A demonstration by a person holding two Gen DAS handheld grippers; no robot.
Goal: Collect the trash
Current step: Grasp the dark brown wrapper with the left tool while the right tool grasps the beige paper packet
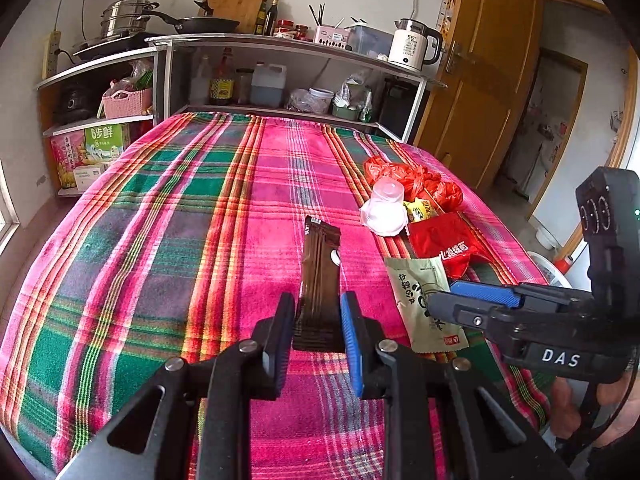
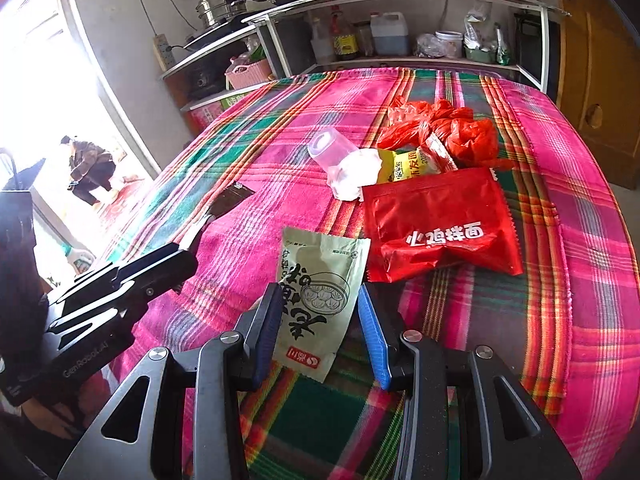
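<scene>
Left gripper (image 1: 318, 320) was clamped narrow on a dark brown flat foil wrapper (image 1: 320, 276), lifted off the pink-green plaid cloth (image 1: 160, 240). Right gripper (image 2: 318, 328) stood about half open, straddling a pale green printed sachet (image 2: 316, 300) lying flat on the cloth; pads not pressing it. Red noodle packet (image 2: 440, 224), clear plastic cup (image 2: 332, 152) and crumpled red plastic bag (image 2: 440, 128) lay just beyond.

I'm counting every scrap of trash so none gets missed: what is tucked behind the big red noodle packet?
Behind the red noodle packet lie a yellow sachet, a crumpled red plastic bag and a tipped clear cup on white tissue. Anything beneath the packet is covered.
</scene>
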